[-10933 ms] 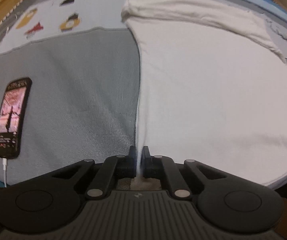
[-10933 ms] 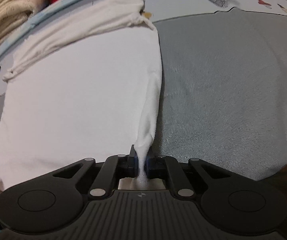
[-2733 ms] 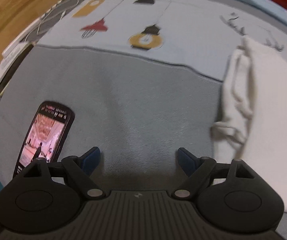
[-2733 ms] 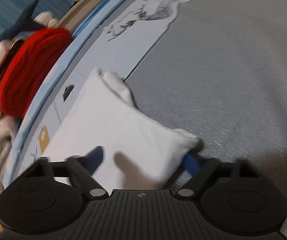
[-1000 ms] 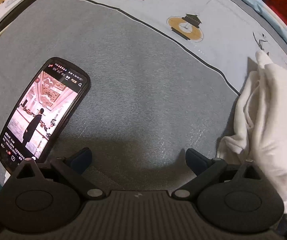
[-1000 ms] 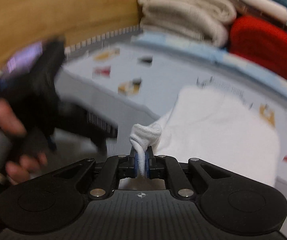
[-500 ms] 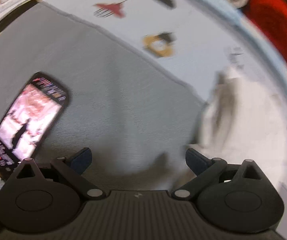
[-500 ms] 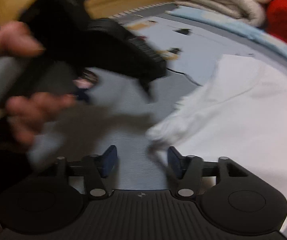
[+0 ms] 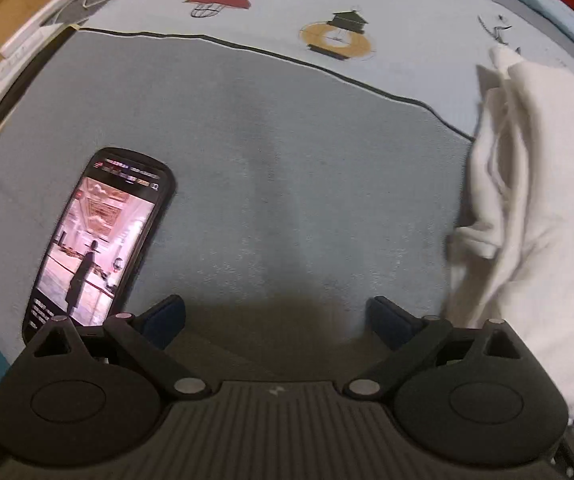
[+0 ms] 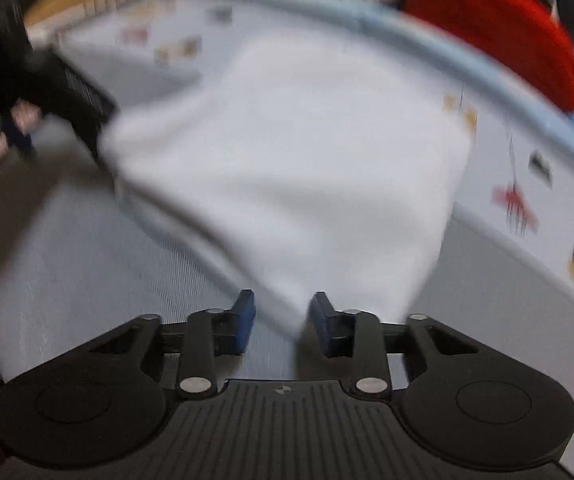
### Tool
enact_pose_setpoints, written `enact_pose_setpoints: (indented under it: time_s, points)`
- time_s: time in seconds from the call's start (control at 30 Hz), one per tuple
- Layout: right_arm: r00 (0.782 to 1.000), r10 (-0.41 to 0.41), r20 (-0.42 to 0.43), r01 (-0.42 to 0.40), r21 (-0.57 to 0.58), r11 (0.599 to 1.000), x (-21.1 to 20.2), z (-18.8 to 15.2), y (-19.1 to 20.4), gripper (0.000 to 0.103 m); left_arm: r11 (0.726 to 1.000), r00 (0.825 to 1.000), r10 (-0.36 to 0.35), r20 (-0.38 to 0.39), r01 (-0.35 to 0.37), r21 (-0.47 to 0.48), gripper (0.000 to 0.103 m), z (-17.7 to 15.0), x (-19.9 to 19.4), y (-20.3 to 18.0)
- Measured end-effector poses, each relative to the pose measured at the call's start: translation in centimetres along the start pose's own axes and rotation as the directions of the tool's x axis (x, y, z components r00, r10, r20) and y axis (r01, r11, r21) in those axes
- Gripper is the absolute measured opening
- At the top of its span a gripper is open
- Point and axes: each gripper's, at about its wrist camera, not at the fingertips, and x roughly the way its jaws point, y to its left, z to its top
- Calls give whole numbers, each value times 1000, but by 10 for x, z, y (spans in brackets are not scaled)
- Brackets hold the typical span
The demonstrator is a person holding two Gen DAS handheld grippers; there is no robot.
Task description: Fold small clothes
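Note:
A folded white garment (image 10: 307,168) lies on the grey mat; its layered left edge shows at the right of the left wrist view (image 9: 527,200). My left gripper (image 9: 277,316) is wide open and empty, low over the grey mat (image 9: 287,180), just left of the garment. My right gripper (image 10: 283,320) is open, its jaws on either side of the garment's near corner, not closed on it. The right wrist view is blurred by motion. The left gripper and the hand holding it show at that view's left edge (image 10: 19,92).
A phone (image 9: 99,236) with a lit screen lies on the mat left of my left gripper. A red knitted item (image 10: 499,28) sits beyond the mat's light blue printed border (image 9: 327,8). Wooden floor (image 9: 3,4) lies at the far left.
My right gripper has let go of the garment's edge and swung round to its near corner, jaws narrower than half a second ago. My left gripper stays open and has shifted only slightly.

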Motion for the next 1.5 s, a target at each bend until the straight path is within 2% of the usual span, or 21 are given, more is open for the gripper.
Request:
enact_pose_setpoints:
  time_s: [0.07,0.17,0.27,0.33,0.37,0.43,0.53,0.67,0.77,0.83,0.87,0.93,1.07,1.13,1.23,1.33,1.4,1.5]
  points:
    - [1000,16,10,-16,60,998,-10,-5,-4,30,1000,1000,-23,6,23,-18,100,-1,-3,5]
    - [992,-17,123,10,55,998,-31,-6,-6,30,995,994,-96,50,98,-36,100,0,-19,11]
    - [991,-41,130,41,4,999,-29,-4,-4,30,970,967,-236,92,241,-45,101,-2,-39,13]
    - [992,-59,110,60,-6,998,-18,-1,-5,30,955,951,-290,106,295,-36,101,-5,-47,9]
    - [992,-76,96,78,-12,997,-13,-1,-5,30,957,953,-286,103,289,-13,101,-6,-46,3]
    - [990,-110,87,114,-40,993,-4,0,-3,29,967,966,-253,56,252,30,101,-7,-36,-13]
    - [985,-145,98,154,-95,983,-5,-7,3,29,975,976,-216,-8,216,52,101,-9,-18,-24]
    - [975,-192,112,207,-153,966,-8,-14,9,30,981,981,-194,-32,193,-21,102,-5,-6,-14]
    - [967,-237,89,248,-156,956,-5,-18,1,31,979,980,-197,-41,194,-57,102,-3,-4,-7]
    - [970,-228,79,237,-136,962,-3,-21,-4,31,983,984,-175,-29,173,-56,102,-2,-6,-5]
    - [972,-221,86,230,-128,965,-2,-21,-7,26,986,987,-156,-26,154,-57,101,0,-8,-2]
    - [974,-203,103,213,-103,972,-5,-18,-11,6,990,992,-126,-30,125,-60,101,1,-4,1]
    - [980,-159,123,173,-112,979,-17,-21,-21,5,993,992,-115,-41,114,-38,101,2,2,-2]
    - [982,-157,108,171,-139,976,-16,-30,-28,5,995,995,-96,-30,95,-12,101,1,1,-6]
    - [985,-149,82,158,-108,982,-12,-34,-34,4,996,996,-84,-30,84,-10,101,2,3,-6]
    - [984,-159,75,169,-143,975,-5,-33,-26,5,997,997,-72,-29,72,-12,101,3,4,-4]
    - [983,-168,71,177,-152,972,-4,-32,-24,5,995,996,-90,-27,89,-36,101,6,2,-2]
    - [985,-164,53,170,-142,975,-8,-33,-27,5,984,986,-167,8,167,-64,101,6,-17,9]
